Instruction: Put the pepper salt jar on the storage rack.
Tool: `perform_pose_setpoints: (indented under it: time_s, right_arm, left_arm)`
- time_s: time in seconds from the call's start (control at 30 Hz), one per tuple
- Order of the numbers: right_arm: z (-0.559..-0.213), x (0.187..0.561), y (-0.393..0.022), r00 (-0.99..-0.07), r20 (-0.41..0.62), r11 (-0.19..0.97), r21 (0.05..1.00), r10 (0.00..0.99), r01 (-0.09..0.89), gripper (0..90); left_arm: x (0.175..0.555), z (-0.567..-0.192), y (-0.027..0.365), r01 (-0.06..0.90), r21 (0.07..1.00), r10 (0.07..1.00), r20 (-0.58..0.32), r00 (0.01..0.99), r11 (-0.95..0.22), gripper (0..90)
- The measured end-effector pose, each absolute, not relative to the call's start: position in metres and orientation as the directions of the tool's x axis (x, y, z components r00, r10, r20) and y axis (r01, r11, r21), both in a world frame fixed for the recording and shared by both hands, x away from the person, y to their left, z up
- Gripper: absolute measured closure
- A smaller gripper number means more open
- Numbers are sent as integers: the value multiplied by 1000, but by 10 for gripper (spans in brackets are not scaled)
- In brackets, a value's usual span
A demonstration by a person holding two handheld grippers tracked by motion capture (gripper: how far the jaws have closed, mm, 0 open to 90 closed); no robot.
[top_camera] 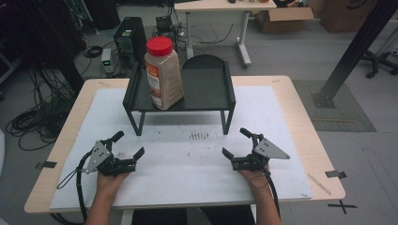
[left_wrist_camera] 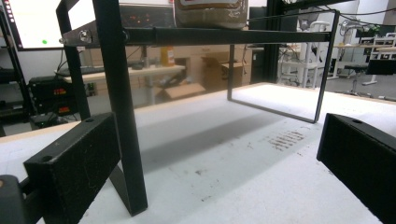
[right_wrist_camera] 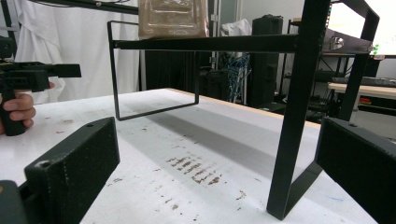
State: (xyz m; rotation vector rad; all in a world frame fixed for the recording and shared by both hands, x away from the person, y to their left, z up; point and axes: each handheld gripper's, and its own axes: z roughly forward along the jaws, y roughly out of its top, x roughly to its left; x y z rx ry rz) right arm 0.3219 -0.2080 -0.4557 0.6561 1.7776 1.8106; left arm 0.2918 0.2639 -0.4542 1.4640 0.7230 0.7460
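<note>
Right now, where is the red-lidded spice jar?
In the high view the spice jar stands upright on the left part of the black shelf rack, at the table's far middle, beyond both open grippers, left and right.

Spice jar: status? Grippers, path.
Left gripper and right gripper both open, empty, low over the table. Spice jar upright on black shelf, left side, untouched. Nothing between grippers and jar.

Both grippers matte black w/ blocky jaws, left gripper [top_camera: 126,146] and right gripper [top_camera: 237,144] each topped by grey triangular plate w/ small holes, maybe screws. Black cables trail back. Forearms bare, no sleeves.
</note>
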Motion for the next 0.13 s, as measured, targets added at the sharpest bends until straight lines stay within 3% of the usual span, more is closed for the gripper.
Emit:
perform_pose_setpoints:
  time_s: [0.13]
  right_arm:
    - [-456,322,-208,-749,-15,-10,1000,662,-29,0]
  left_arm:
    - [291,-454,263,-11,999,807,31,590,-30,2]
